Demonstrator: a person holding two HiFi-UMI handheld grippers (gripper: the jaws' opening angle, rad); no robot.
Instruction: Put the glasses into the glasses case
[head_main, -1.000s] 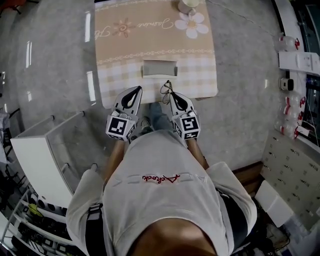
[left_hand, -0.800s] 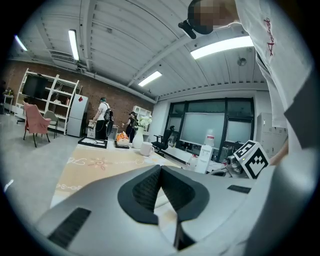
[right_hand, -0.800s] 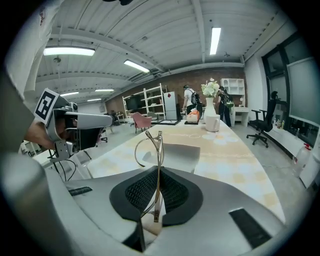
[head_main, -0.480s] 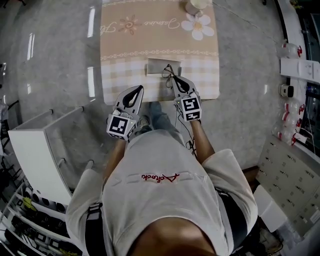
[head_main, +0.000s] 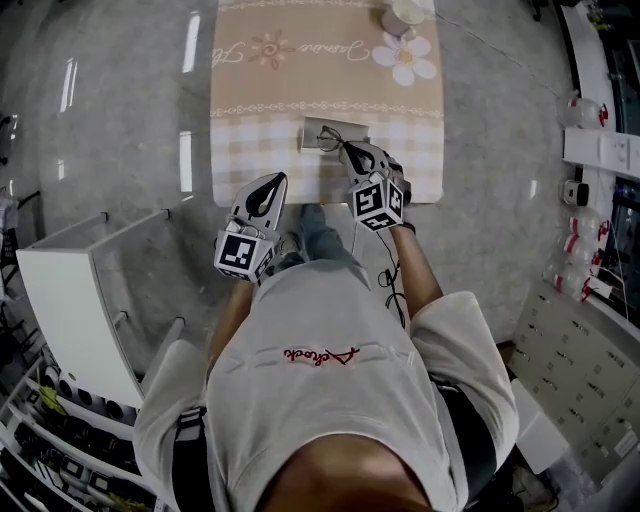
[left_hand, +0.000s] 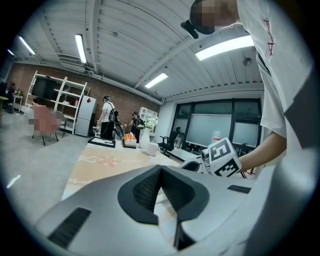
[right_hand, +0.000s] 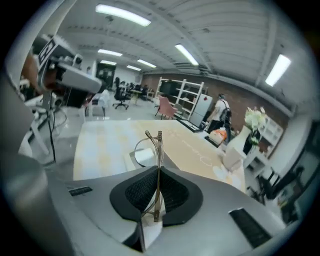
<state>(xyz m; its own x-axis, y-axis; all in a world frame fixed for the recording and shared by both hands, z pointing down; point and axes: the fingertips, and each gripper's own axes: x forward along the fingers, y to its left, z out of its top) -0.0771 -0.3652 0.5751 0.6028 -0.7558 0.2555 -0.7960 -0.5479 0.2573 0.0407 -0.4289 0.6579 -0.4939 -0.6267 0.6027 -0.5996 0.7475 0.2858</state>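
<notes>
Right gripper (head_main: 348, 151), tight on glasses (right_hand: 159, 150), now at case (head_main: 314, 128) on beige tablecloth (head_main: 260, 100); left gripper (head_main: 272, 181) closed; grey floor (head_main: 120, 120).

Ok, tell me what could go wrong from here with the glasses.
1. The right gripper pinches the glasses only by a thin frame part, so they may swivel or slip.
2. Nothing steadies the glasses case; the left gripper sits shut near the edge of the table, so the case may slide when nudged.
</notes>
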